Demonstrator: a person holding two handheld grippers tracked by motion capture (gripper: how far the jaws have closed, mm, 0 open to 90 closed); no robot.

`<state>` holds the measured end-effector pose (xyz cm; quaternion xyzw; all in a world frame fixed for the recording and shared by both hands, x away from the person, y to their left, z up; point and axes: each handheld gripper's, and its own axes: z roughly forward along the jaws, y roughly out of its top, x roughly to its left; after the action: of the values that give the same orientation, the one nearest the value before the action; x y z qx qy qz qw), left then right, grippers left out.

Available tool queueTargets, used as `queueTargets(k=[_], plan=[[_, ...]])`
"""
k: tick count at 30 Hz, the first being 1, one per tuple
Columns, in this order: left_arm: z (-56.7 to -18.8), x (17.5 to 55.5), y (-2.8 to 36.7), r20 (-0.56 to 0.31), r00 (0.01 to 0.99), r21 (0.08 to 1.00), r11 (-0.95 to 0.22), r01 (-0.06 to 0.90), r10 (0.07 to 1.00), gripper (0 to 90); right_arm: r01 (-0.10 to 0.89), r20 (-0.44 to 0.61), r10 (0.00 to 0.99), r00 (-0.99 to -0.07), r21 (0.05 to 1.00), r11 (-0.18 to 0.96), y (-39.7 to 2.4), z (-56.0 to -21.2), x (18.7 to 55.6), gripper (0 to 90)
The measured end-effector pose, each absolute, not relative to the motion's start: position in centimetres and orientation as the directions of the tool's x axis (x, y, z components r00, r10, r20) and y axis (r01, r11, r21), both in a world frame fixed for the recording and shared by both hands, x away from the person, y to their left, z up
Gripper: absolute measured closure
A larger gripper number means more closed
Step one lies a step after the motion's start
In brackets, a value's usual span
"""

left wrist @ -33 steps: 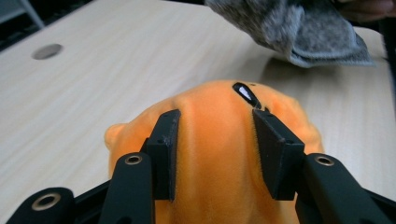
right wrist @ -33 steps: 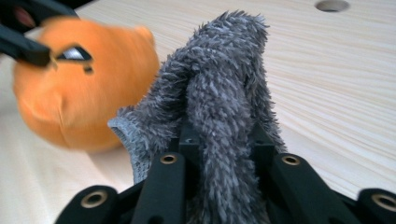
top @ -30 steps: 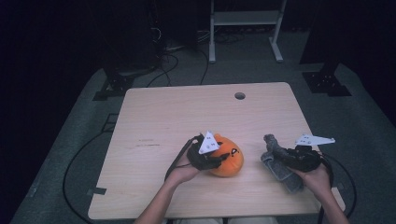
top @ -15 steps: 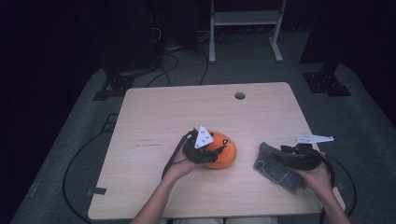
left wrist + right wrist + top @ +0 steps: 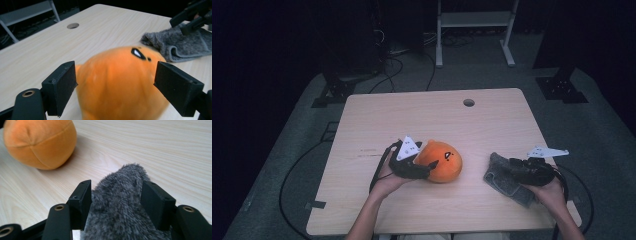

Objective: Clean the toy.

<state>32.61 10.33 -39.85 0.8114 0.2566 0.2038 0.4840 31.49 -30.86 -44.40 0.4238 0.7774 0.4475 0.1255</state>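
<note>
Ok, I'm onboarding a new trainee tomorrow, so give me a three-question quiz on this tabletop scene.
1. What colour is the round plush toy by the left gripper?
2. True or false: the grey furry cloth lies between the jaws of the right gripper.
3. The round hole in the table lies at: A) the far edge, B) the near edge, C) the left corner.

Key: 1 orange; 2 true; 3 A.

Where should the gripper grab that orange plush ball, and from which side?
Grip the orange plush ball across its round middle, coming in level from its left, where the left gripper already straddles it. It is soft and round, so opposite bulging sides give the firmest hold.
</note>
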Motion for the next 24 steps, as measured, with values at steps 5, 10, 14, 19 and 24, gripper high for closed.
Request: queueTargets(k=[5, 10, 14, 19, 24], plan=[[-40.2, 32.0, 11.2, 0.074, 0.773, 0.895, -0.384, 0.227, 0.630, 15.2, 0.546, 0.194, 0.766, -0.612, 0.805, 0.232, -30.7, -44.3, 31.3, 39.4], [-40.9, 30.4, 12.6, 0.081, 0.763, 0.890, -0.391, 0.235, 0.642, 14.2, 0.535, 0.194, 0.760, -0.621, 0.813, 0.229, -30.7, -44.3, 30.4, 38.6], [-41.0, 29.9, 13.9, 0.071, 0.743, 0.892, -0.375, 0.251, 0.666, 13.4, 0.525, 0.194, 0.761, -0.620, 0.822, 0.219, -30.9, -44.2, 30.1, 37.5], [-41.6, 29.4, 15.6, 0.085, 0.712, 0.906, -0.352, 0.237, 0.697, 12.6, 0.523, 0.185, 0.764, -0.618, 0.822, 0.224, -31.0, -44.3, 30.0, 37.5], [-44.8, 29.1, 18.6, -0.003, 0.634, 0.908, -0.263, 0.326, 0.774, 12.3, 0.504, 0.171, 0.769, -0.616, 0.836, 0.218, -31.0, -44.4, 29.3, 37.0]])
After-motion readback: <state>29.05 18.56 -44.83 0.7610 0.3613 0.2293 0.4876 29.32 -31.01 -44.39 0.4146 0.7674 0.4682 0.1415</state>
